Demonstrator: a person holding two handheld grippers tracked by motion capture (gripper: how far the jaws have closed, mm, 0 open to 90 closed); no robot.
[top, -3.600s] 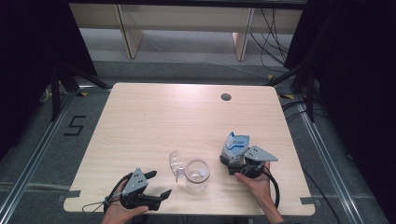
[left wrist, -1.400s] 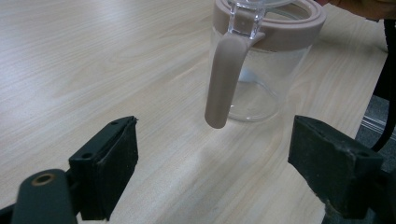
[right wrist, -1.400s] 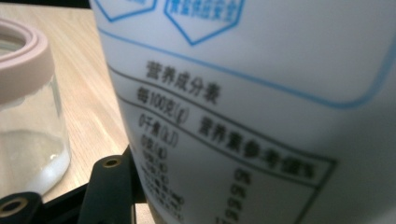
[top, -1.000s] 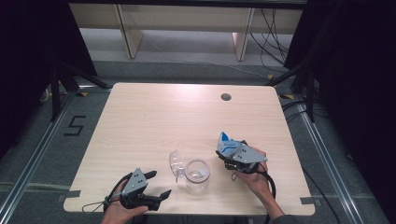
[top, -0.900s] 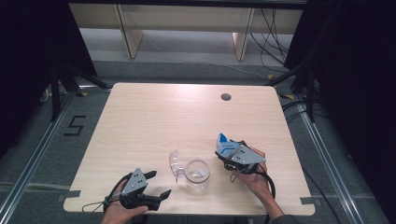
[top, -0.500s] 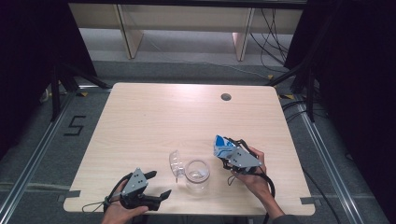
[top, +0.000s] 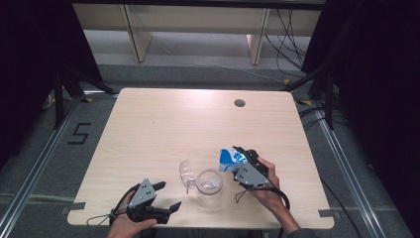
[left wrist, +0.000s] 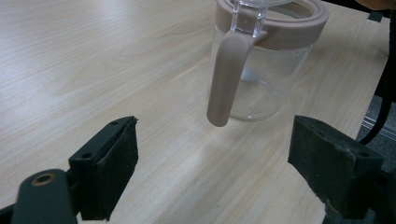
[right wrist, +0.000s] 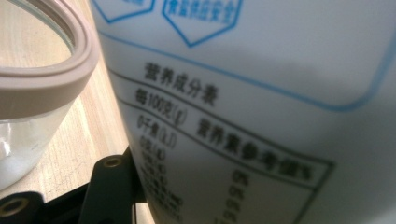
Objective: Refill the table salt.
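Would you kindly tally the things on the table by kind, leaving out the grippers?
Clear jug with a beige rim: 1
White and blue carton, held between the right gripper's jaws: 1
Clear lid lying beside the jug: 1
Total: 3

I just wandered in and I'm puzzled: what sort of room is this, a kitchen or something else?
Probably a lab or recording studio, not a kitchen. A bare table stands between black curtains, with cables on the grey floor and a taped "5" beside it. A person works a jug and carton with hand-held tongs.
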